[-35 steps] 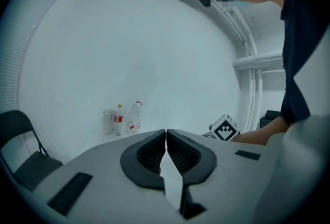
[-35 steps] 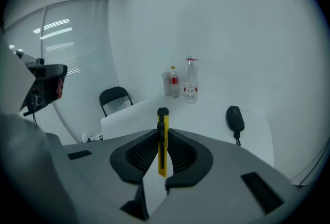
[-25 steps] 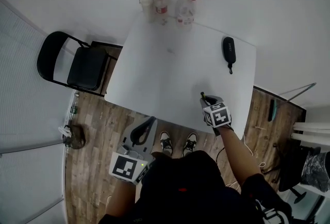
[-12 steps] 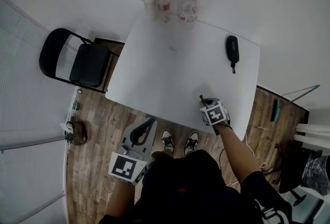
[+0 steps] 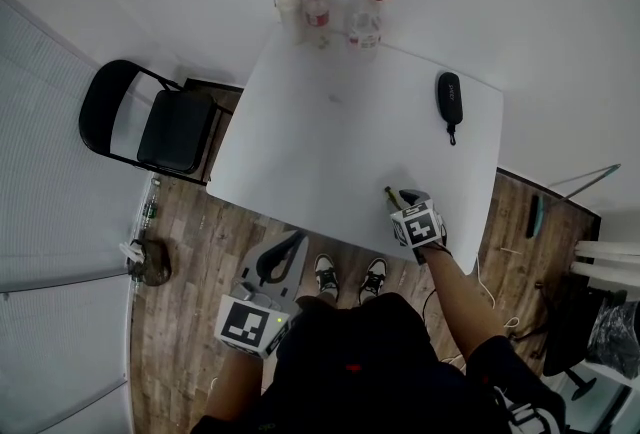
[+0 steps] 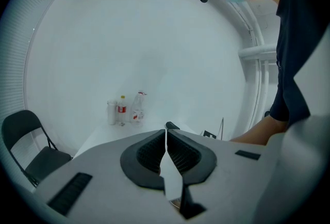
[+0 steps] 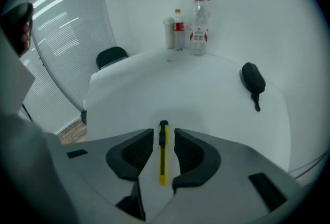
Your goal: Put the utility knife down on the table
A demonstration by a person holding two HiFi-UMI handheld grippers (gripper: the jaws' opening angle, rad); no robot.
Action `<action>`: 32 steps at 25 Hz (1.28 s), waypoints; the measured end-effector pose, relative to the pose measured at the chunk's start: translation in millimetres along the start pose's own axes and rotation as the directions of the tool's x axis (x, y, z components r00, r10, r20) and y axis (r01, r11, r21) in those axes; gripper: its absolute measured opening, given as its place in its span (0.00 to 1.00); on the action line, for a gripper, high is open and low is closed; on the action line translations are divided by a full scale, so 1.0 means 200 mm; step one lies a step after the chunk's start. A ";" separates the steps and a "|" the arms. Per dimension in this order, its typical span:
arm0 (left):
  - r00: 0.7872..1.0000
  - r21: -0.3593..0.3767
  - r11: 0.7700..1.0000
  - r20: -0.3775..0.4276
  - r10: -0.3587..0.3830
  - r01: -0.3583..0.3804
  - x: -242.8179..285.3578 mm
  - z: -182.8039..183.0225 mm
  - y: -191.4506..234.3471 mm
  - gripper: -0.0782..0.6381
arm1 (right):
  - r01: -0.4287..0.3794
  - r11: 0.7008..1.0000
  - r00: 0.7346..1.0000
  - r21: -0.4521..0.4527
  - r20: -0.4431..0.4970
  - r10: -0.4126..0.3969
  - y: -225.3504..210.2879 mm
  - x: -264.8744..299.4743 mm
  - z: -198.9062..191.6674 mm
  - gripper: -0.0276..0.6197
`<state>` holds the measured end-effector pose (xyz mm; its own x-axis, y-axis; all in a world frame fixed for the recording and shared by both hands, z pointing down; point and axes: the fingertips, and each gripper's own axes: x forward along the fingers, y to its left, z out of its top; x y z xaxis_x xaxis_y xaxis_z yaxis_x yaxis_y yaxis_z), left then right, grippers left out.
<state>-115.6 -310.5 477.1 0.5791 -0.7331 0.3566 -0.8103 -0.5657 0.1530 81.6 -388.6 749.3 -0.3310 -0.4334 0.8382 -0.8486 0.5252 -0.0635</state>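
Note:
The yellow and black utility knife (image 7: 163,153) lies flat on the white table (image 7: 206,94) near its front right edge; in the head view its tip (image 5: 389,192) pokes out past the jaws. My right gripper (image 7: 164,134) straddles it. The jaws are opening, with a gap on each side of the knife, and the pads do not press on it. In the head view the right gripper (image 5: 403,199) hangs over the table (image 5: 330,142). My left gripper (image 5: 283,250) is held off the table's front edge, above the floor, shut and empty (image 6: 166,132).
A black pouch (image 5: 449,99) lies at the table's far right. Three bottles (image 5: 340,14) stand at the far edge. A black folding chair (image 5: 150,122) is to the left of the table. My feet and the wooden floor are below the front edge.
My right gripper has sunk a little toward the table with the knife. The left gripper has stayed where it was.

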 end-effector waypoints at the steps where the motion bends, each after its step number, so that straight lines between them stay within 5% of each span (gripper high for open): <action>1: 1.000 0.006 1.000 -0.001 -0.008 0.008 0.00 0.00 -0.01 0.15 | 0.012 1.000 0.999 0.002 0.037 -0.012 0.00 -0.05 0.04 0.24; 6: 0.999 0.038 0.998 0.019 -0.046 0.046 0.02 0.08 -0.06 0.15 | 0.036 0.999 0.967 0.025 0.251 -0.041 -0.01 -0.37 0.27 0.22; 14: 0.980 0.062 0.989 0.140 -0.142 0.134 0.05 0.23 -0.22 0.15 | -0.077 0.983 0.838 0.166 0.545 -0.027 0.04 -1.01 0.55 0.13; 18: 0.969 0.030 0.985 0.178 -0.173 0.170 0.07 0.29 -0.28 0.15 | -0.053 0.989 0.769 0.141 0.637 -0.050 0.06 -1.28 0.63 0.11; 26: 0.946 0.099 0.978 0.252 -0.203 0.184 0.08 0.50 -0.36 0.15 | 0.107 0.994 0.608 0.004 0.791 -0.068 0.16 -1.75 0.70 0.09; 32: 0.939 0.116 0.976 0.270 -0.211 0.186 0.08 0.55 -0.39 0.15 | 0.156 0.987 0.577 -0.035 0.814 -0.062 0.20 -1.88 0.70 0.08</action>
<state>-32.0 -319.7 369.7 0.7393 -0.6712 0.0540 -0.6725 -0.7321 0.1087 114.9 -308.0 355.9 -0.4743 -0.8792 0.0464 -0.8749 0.4765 0.0868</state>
